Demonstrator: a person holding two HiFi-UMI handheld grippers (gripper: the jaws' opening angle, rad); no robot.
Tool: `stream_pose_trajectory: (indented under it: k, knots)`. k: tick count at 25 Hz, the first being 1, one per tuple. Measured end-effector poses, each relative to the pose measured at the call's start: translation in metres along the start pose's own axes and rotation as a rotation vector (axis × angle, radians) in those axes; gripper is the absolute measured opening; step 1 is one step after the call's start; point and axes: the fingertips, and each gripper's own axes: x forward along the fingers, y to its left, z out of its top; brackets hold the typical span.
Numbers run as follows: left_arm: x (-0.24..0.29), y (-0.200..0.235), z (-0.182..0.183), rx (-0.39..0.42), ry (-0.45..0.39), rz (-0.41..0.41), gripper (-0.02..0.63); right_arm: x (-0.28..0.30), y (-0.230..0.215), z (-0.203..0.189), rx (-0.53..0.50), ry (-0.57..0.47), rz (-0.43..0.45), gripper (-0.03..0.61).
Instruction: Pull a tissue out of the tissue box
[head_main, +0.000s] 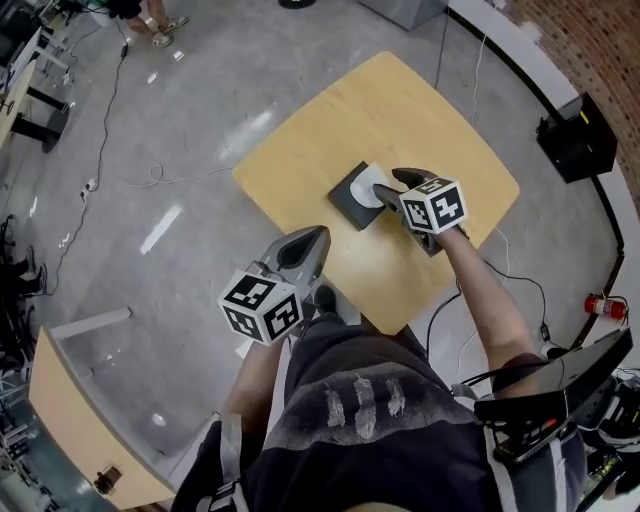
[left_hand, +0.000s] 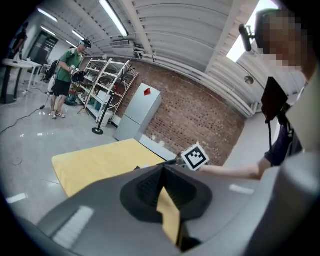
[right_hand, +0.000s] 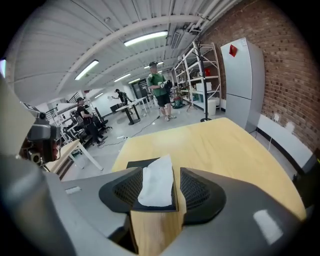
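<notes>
Clearly, tissue (right_hand: 156, 184) pokes from tissue box (head_main: 347, 204) between open right gripper (right_hand: 161, 195) jaws; left gripper (left_hand: 161, 175) jaws closed.

Lab workshop, brick wall (right_hand: 292, 75), metal shelving (right_hand: 196, 75), concrete floor (head_main: 200, 90)

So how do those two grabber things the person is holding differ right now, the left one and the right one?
The right gripper has its jaws apart, with the white tissue standing between them. The left gripper has its jaws together and nothing in them. The right gripper reaches over the table to the dark tissue box, while the left gripper is held back at the table's near edge, close to the person. Both have grey bodies, dark ribbed pads and a marker cube.
</notes>
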Motion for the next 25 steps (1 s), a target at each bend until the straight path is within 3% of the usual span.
stream_pose_trajectory:
  k: [4, 13, 19, 25]
  knots:
    - [0.016, -0.002, 0.005, 0.034, 0.001, -0.01, -0.002, 0.011, -0.005, 0.001, 0.0, 0.017, -0.01, 0.222]
    - [0.025, 0.0, -0.006, 0.019, 0.033, 0.002, -0.002, 0.026, -0.008, -0.011, 0.009, 0.07, 0.009, 0.2]
    - [0.016, 0.002, -0.011, 0.017, 0.039, 0.017, -0.002, 0.029, -0.011, -0.01, 0.026, 0.031, 0.009, 0.082]
    - [0.006, 0.005, -0.011, 0.011, 0.023, 0.022, -0.002, 0.023, -0.004, -0.004, -0.013, -0.01, -0.006, 0.009]
